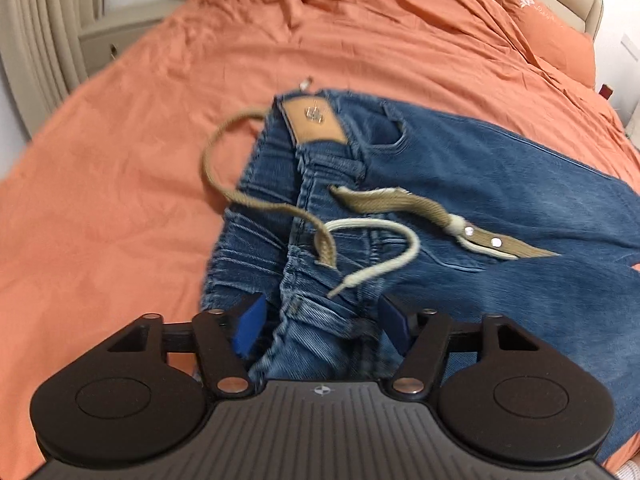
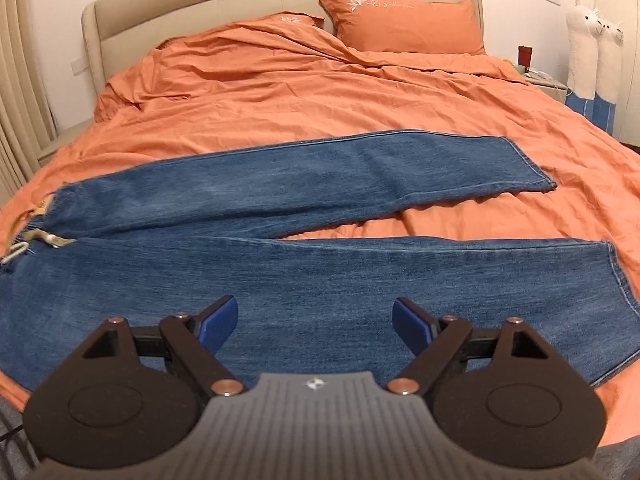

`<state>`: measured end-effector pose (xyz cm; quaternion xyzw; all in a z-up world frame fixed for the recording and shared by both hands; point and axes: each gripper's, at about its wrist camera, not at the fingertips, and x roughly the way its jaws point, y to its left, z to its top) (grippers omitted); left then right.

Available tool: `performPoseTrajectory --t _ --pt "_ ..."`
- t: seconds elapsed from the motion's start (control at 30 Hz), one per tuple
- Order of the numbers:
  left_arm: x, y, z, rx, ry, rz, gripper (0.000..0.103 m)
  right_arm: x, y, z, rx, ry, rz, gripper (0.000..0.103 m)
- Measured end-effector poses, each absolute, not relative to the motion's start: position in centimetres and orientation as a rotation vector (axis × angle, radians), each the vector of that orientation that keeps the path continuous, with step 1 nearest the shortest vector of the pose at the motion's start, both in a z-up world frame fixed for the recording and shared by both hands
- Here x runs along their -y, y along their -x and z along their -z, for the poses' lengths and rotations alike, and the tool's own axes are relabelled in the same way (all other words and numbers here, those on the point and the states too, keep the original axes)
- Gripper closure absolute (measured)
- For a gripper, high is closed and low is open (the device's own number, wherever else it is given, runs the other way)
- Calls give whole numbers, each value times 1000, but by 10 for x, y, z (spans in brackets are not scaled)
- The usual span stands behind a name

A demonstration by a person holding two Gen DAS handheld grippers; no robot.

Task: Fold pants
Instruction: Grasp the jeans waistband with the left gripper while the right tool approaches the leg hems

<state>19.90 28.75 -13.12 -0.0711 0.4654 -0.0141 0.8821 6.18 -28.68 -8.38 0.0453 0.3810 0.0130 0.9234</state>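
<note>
Jeans (image 2: 280,264) lie flat across the orange bed (image 2: 280,92), legs splayed — ready for a lengthwise fold; left gripper (image 1: 320,320) spread, straddling the bunched waistband (image 1: 316,320); right gripper (image 2: 314,324) released, poised above the near leg.
</note>
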Motion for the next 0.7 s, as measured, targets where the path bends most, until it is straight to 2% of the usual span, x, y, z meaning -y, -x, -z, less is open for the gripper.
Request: performPoseTrajectory --t 0.1,0.13,0.17,0.2,0.23,0.27,0.37,0.47,0.7 --pt "-300 -204 143 -963 212 106 30 282 -68 90 -794 -59 -16 22" --pt "-302 -202 144 -954 216 123 35 280 -71 92 -798 -49 -9 22" --pt "-302 -199 143 -942 211 140 50 279 -73 94 -803 -42 -2 22" --pt "-301 -196 141 -936 208 153 59 278 -76 97 -812 -37 7 22" --pt "-300 -192 136 -925 189 135 85 278 -79 98 -821 -36 15 22" --pt "-299 -190 131 -917 191 140 88 278 -81 100 -828 -39 20 22" --pt "-289 -172 98 -828 141 112 90 281 -84 102 -852 -52 36 22" --pt "-278 -166 80 -842 80 46 91 284 -83 103 -858 -68 47 22" --pt "-272 -199 139 -1050 24 -67 90 289 -78 99 -842 -95 59 22"
